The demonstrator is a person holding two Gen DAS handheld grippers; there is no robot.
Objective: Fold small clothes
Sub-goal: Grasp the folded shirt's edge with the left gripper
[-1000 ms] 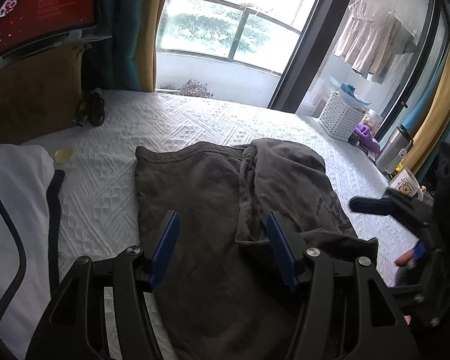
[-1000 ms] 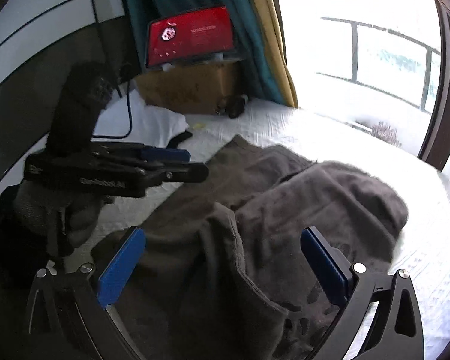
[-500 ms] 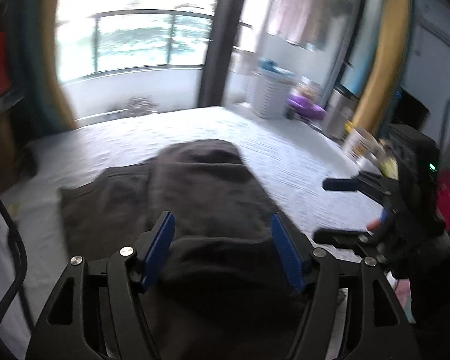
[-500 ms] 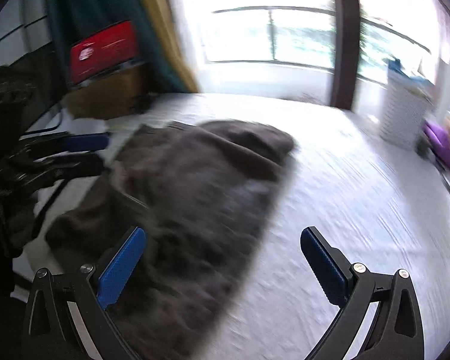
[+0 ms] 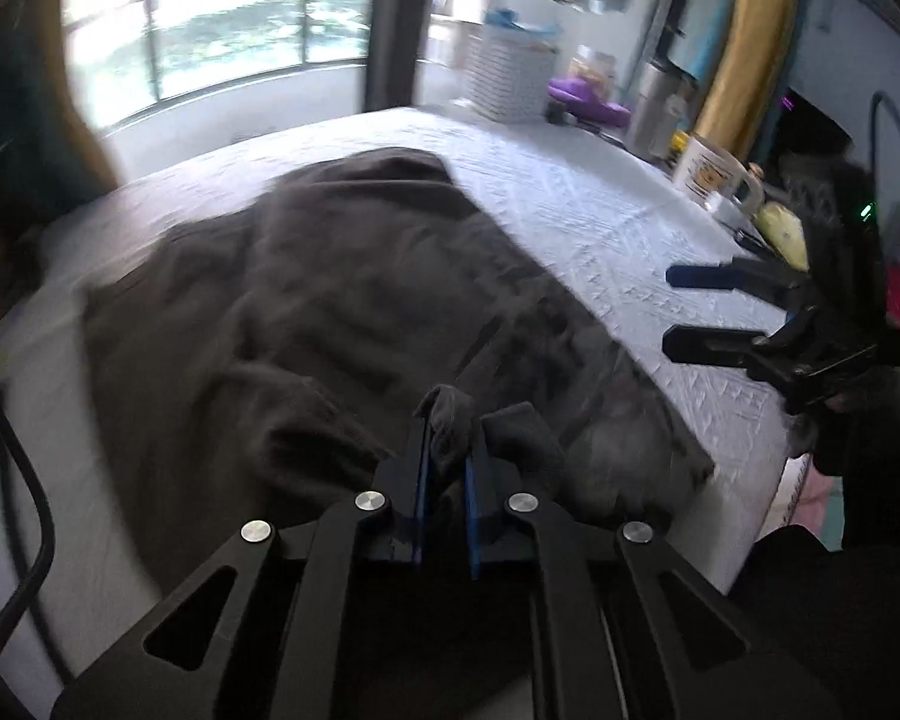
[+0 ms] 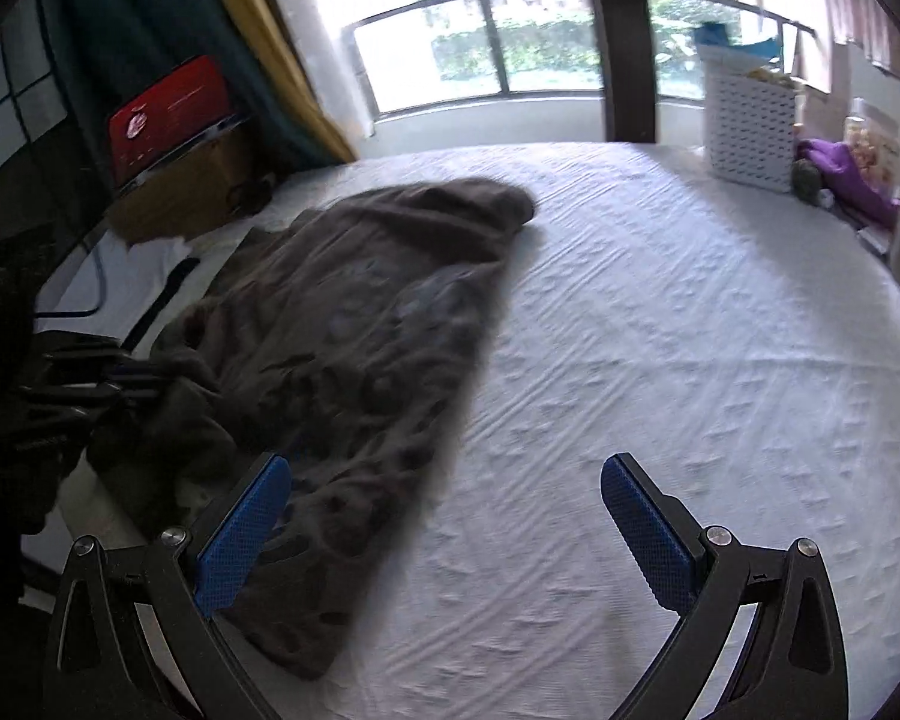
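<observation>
A dark grey-brown garment (image 5: 330,300) lies crumpled on the white bedspread (image 5: 600,222). My left gripper (image 5: 447,438) is shut on a pinched fold at the garment's near edge, and cloth bulges up between the blue pads. In the right wrist view the same garment (image 6: 360,312) stretches from the near left toward the window, with the left gripper (image 6: 120,378) gripping its left edge. My right gripper (image 6: 444,480) stands open, low over the bed. Its left finger is above the garment's near right edge and its right finger above bare bedspread (image 6: 660,330). Nothing sits between its pads.
A white laundry basket (image 6: 750,132) and purple item (image 6: 846,180) stand at the bed's far right. A mug (image 5: 705,174) sits beside the bed. A red screen (image 6: 168,114) on a cardboard box (image 6: 186,192) is far left. A black cable (image 5: 24,480) hangs left.
My left gripper has closed on the garment's near edge. Both views have swung round, and the right gripper has shifted from over the garment to its right edge and the bare bedspread.
</observation>
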